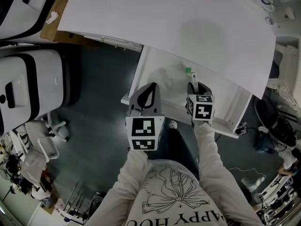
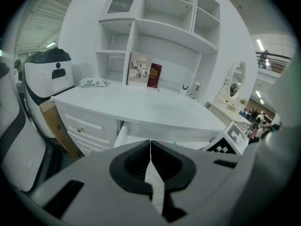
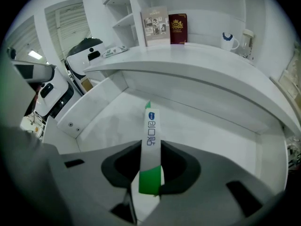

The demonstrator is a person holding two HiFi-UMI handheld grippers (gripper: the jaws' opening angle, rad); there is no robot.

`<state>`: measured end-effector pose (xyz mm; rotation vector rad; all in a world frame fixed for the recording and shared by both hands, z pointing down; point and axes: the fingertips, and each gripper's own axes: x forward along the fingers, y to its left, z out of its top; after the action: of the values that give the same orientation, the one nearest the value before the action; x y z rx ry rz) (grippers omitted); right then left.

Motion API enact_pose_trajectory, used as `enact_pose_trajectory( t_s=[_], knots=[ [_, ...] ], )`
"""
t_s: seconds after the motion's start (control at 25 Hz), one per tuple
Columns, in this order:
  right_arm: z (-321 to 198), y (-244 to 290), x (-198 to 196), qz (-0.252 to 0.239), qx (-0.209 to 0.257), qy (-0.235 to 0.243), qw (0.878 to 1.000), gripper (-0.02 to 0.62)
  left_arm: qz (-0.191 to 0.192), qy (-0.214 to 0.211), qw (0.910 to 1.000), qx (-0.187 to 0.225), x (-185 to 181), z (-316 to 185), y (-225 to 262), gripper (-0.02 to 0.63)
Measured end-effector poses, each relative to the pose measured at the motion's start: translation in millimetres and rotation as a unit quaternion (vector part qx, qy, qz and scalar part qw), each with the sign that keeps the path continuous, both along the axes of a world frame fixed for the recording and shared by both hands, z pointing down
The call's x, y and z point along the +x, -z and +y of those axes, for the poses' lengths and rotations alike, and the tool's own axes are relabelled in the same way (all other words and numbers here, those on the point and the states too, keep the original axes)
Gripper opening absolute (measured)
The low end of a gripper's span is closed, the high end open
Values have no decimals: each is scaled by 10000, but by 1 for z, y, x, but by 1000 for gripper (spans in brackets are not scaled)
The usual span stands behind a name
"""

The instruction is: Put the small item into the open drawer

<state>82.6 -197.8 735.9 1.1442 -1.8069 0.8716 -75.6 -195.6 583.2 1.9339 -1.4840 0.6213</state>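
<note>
Upside down at the bottom edge of the head view, the print on the person's shirt (image 1: 175, 199) reads in part "APPY" and "HOU" beneath a line-drawn flower; the frame cuts off the rest. The white-and-green stick packet (image 3: 151, 145) carries a blue oval logo and blue lettering down its length, in a script that cannot be read for certain. The titles of the books (image 3: 156, 26) on the desk shelf and the green label of the flat pack (image 2: 93, 82) are too small to read.
</note>
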Motion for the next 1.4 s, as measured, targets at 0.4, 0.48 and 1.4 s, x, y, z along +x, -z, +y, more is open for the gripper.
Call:
enact_pose_trajectory(
  t_s=[0.4, 0.48, 1.4],
  knots=[
    [-6, 18, -1, -96, 167, 38, 9998, 143, -13, 29, 9999, 125, 1, -2, 11, 6],
    [-10, 31, 0, -117, 313, 11, 9994, 143, -15, 47, 9998, 201, 2, -4, 17, 6],
    [-60, 273, 3, -878, 2857, -432, 9533, 73, -68, 79, 9819, 1891, 11, -40, 159, 6]
  ],
)
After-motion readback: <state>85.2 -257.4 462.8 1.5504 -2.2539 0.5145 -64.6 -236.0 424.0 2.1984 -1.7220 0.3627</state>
